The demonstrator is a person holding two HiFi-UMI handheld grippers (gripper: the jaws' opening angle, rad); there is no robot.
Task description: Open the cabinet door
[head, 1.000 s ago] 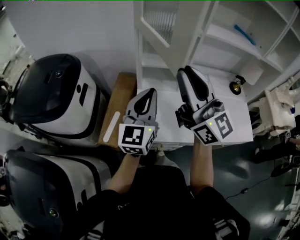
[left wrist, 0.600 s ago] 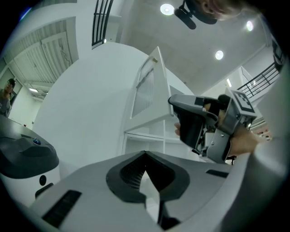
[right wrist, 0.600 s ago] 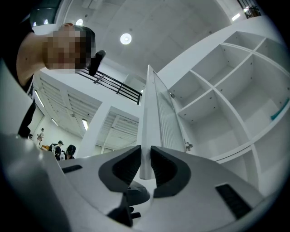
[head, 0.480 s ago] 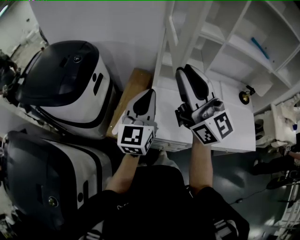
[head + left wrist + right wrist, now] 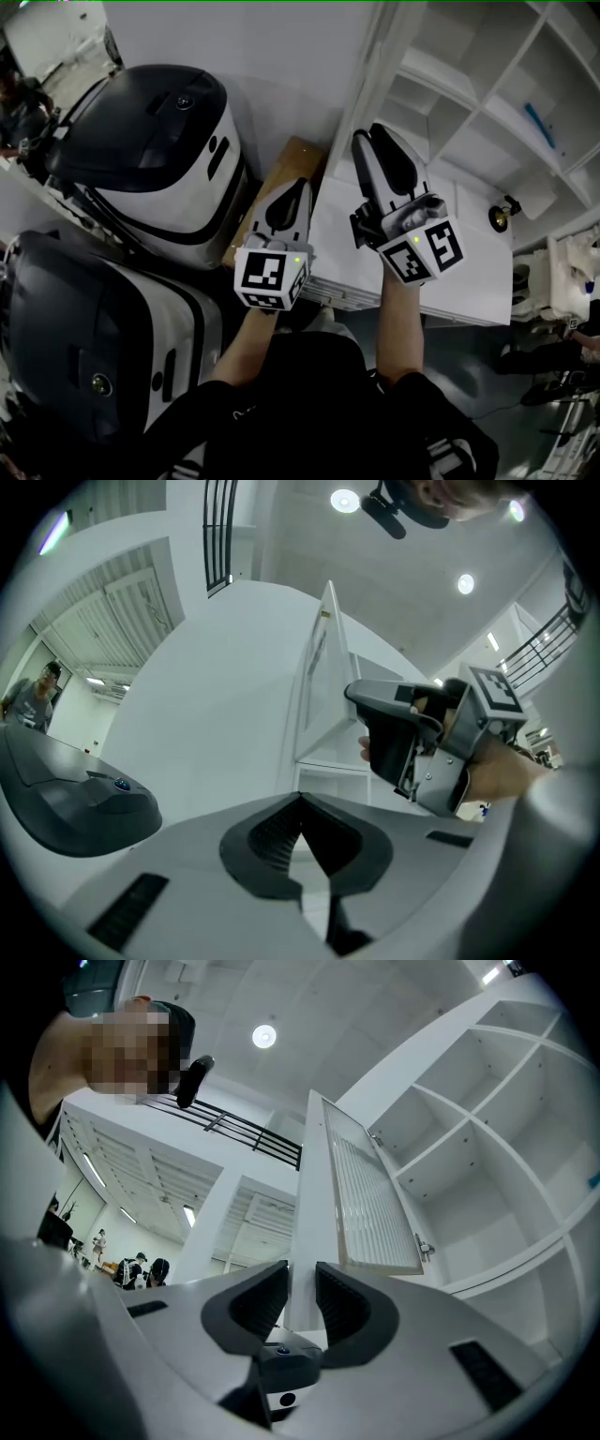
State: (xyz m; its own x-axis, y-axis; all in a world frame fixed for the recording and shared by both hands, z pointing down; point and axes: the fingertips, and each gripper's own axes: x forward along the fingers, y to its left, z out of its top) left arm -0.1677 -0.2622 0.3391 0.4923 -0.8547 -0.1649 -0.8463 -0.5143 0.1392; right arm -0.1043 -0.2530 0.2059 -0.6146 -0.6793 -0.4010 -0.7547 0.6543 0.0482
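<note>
White cabinet door (image 5: pixel 361 1204) stands open at twelve o'clock, edge between right gripper's (image 5: pixel 302 1269) just-opening, parted jaws; left gripper (image 5: pixel 299 799) pressed together, empty. Blue item (image 5: pixel 539 125) lies on a shelf (image 5: pixel 511 111).

The cabinet door (image 5: pixel 361 1194) is a white frame round a ribbed, translucent panel, with a small metal catch (image 5: pixel 424 1249) at its lower corner on the shelf side. It stands swung wide open, well clear of the cabinet (image 5: pixel 487 1138), whose white compartments are exposed. In the head view the door (image 5: pixel 373 80) runs as a narrow white strip (its thin edge is what shows) along the left of the shelving.
</note>
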